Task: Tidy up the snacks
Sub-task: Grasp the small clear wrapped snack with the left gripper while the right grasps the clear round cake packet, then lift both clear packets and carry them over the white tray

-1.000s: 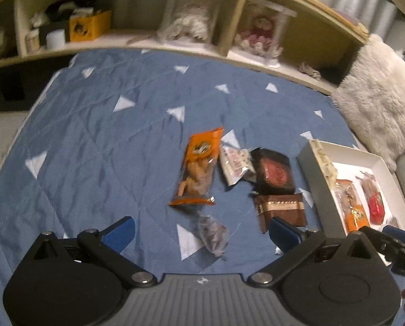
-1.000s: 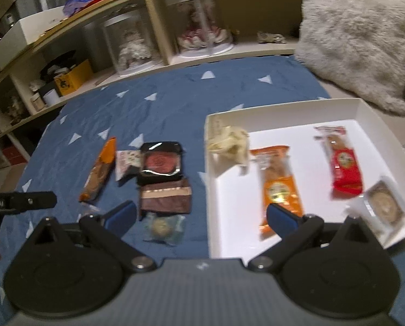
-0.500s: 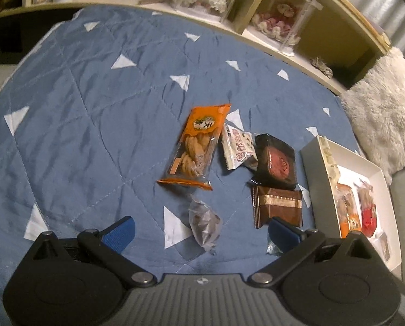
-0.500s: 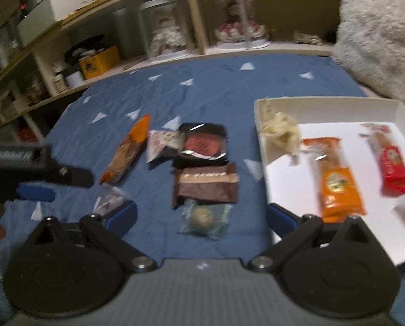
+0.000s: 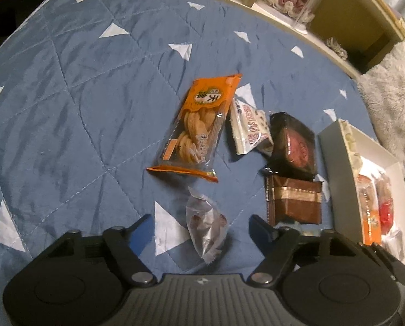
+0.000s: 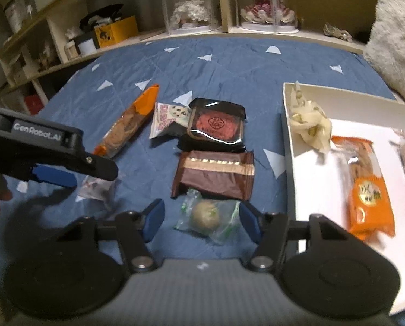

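Part sorted: some snacks boxed, six left on the bed, both grippers closing in on one each.

The white box (image 6: 289, 146) at the right already holds a pale wrapped snack, an orange pack, a red pack and more at the edge of view. On the blue quilt (image 5: 66, 108) lie the orange twist pack (image 5: 199, 125), white packet (image 5: 250, 129), black pack (image 6: 216, 123), brown pack (image 6: 216, 175), clear bag (image 5: 206, 224) and green-wrapped ball (image 6: 206, 216). The left gripper (image 5: 199, 228) has just been narrowing, its jaws about half wide around the clear bag, pads not yet pressing. The right gripper (image 6: 199, 218) has also been narrowing and brackets the ball, seemingly just short of contact. Both picks, and four more, remain.
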